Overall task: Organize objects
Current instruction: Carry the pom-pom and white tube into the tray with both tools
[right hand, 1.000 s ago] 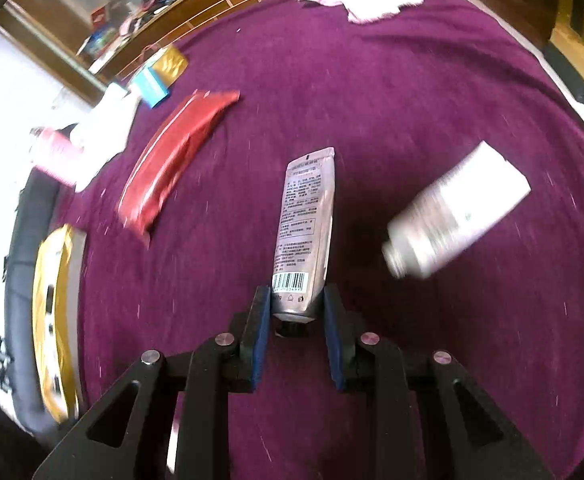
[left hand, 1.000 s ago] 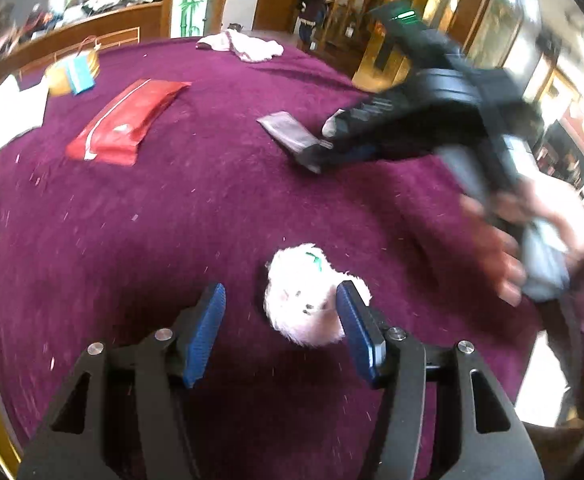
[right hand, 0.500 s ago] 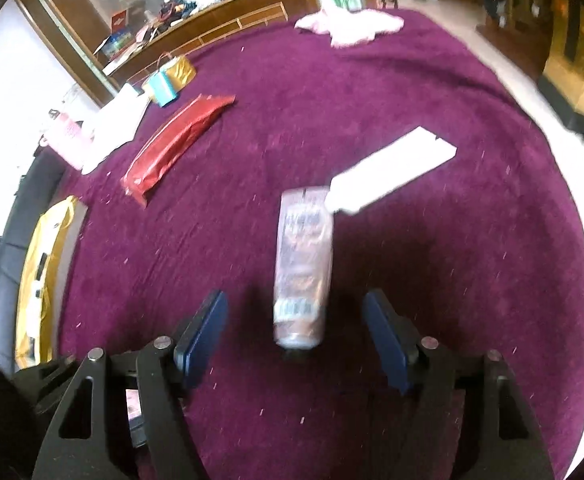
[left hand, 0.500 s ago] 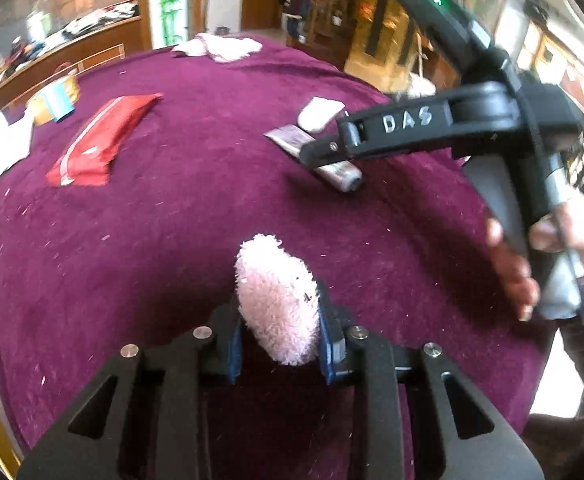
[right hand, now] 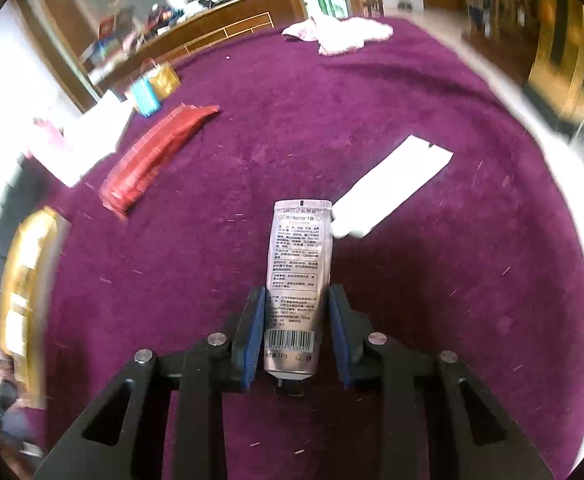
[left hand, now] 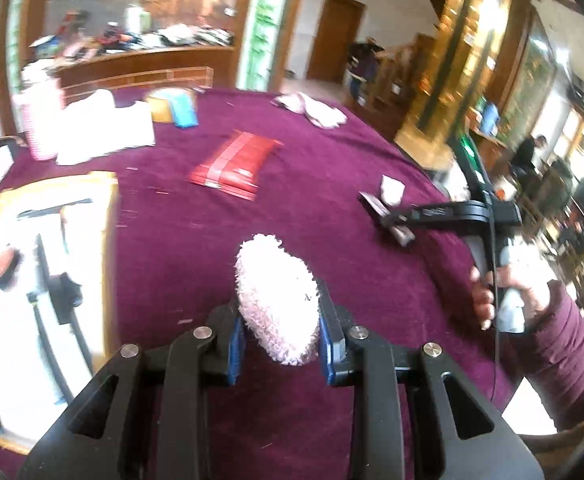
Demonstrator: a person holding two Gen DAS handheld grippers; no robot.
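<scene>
Far left in the left wrist view: gold-rimmed tray (left hand: 109,216) w/ white sheets and dark items on it, blurred, contents not readable. Beyond it white paper (left hand: 103,128), then a small gold & teal gift bag (left hand: 173,106). Centre: red packet (left hand: 233,164) flat on the purple tablecloth (left hand: 195,256), no text legible. Far edge: pink-white cloth (left hand: 312,108).

Left gripper (left hand: 279,340) is clamped on a fluffy pink plush (left hand: 275,300); both blue pads press into its sides, jaws narrow, plush sticks up and fwd between them, clear of the cloth.

Right of that, the right gripper (left hand: 392,220) seen side-on, white lettering on its arm, too blurred to read. A hand (left hand: 504,292) w/ maroon sleeve holds its handle.

Right wrist view: red packet lies left; right gripper (right hand: 296,332) has just been closing around a silver tube (right hand: 298,280), which lies between the jaws, cap end toward the camera. Left pad touches the tube; right pad shows a thin gap, so a firm grip can't be confirmed. Tube label: small Chinese print, barcode, "30g" near the cap; brand line at the crimp unclear. White flat carton (right hand: 392,186) just right of the tube's crimped end, nearly touching.
</scene>
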